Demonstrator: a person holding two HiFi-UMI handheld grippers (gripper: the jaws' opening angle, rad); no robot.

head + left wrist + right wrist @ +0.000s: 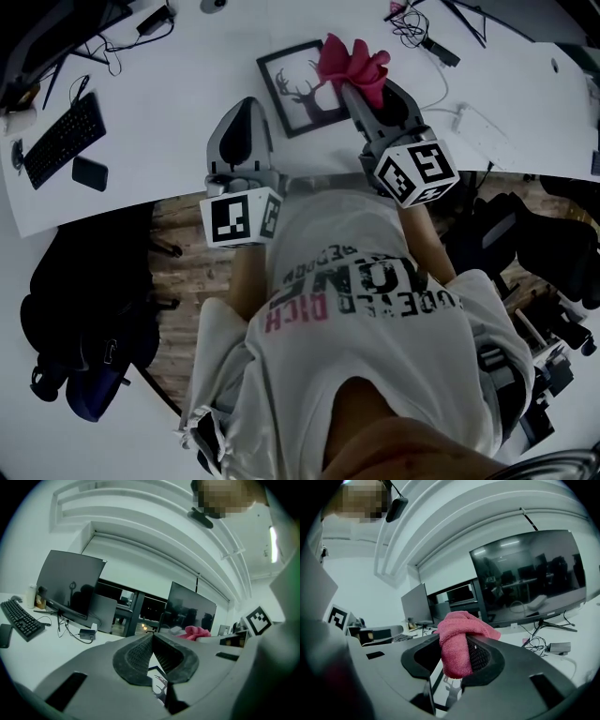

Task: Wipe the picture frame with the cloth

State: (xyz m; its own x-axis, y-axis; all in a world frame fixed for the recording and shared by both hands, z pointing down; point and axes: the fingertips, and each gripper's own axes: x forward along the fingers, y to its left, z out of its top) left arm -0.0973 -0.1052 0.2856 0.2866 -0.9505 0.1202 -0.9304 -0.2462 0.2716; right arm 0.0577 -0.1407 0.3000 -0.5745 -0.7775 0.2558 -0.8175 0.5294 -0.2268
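At the far left of the white table (pixel 187 56) a black keyboard (pixel 64 139) lay at a slant, with a dark phone (pixel 90 172) just beside its near end. Your left gripper (pixel 246 108) rested near the table's front edge, left of the picture frame (pixel 298 89) and apart from it. In the left gripper view its jaws were pressed together with nothing between them, and a corner of the frame showed below them.

The frame lay flat on the table, a black border round a white sheet with a deer silhouette, turned at an angle to the table edge. It lay between your two grippers, closer to the right one.

The pink cloth (pixel 352 64) was bunched over the frame's upper right corner. Your right gripper (pixel 349 92) was clamped on it. In the right gripper view the jaws pinched a folded wad of it (pixel 457 644) between their ribbed pads, and the rest spilled out over the tips. Whether the cloth pressed on the frame could not be told.

Farther right, dark cables (pixel 427 37) trailed across the table.
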